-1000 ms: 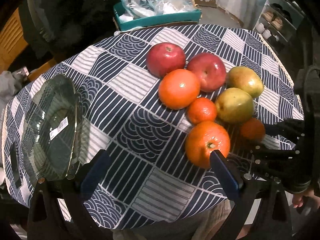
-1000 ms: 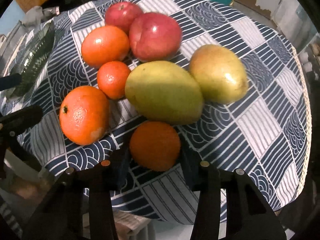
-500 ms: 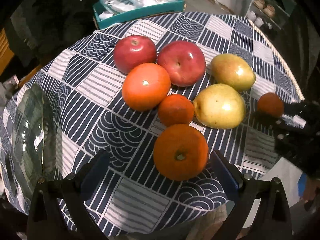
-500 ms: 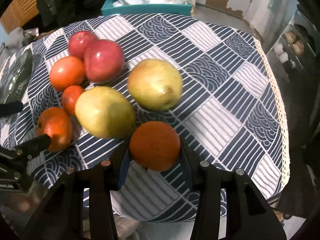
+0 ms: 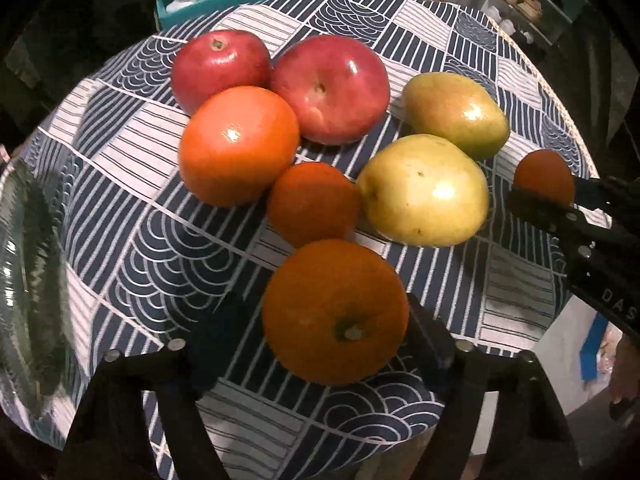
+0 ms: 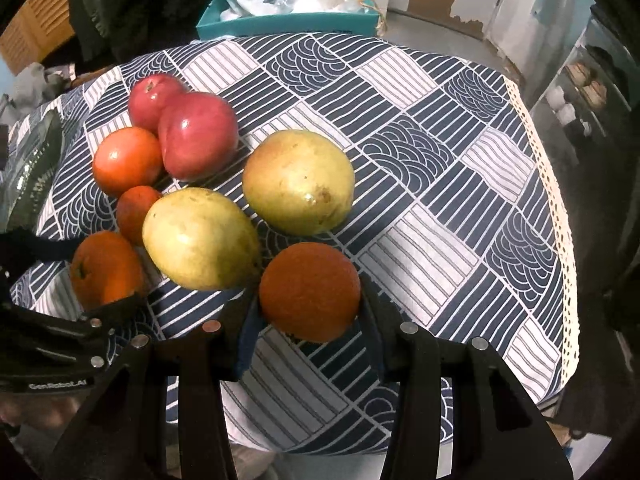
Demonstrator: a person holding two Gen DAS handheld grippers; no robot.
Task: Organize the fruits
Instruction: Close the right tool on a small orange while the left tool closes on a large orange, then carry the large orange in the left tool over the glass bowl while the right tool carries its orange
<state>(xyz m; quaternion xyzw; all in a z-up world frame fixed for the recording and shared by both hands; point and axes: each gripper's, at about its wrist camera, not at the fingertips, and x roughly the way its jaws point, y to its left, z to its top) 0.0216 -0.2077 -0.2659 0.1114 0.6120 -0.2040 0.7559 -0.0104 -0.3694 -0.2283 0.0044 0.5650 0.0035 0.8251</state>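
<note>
The table is round and covered by a navy-and-white patterned cloth with a lace hem along its right edge. A glass dish is seen at the left edge. A teal tray holding plastic bags is seen just past the far edge.

The fruit is clustered left of the table's centre. Two yellow-green pears are noted: the nearer pear lies toward the near edge, the farther pear just beside it. Two red apples are set touching each other toward the far edge. A large smooth orange rests against both apples; a small orange lies just beside it and the nearer pear.

The stemmed orange sits near the near edge between the fingers of the left hand-held gripper. The jaws are closing around it; the right pad is at its skin, while a gap is seen at the left pad.

The rough-skinned orange is clamped between the pads of the right hand-held gripper, over the near edge beside the nearer pear. Whether it rests on the cloth cannot be told.
</note>
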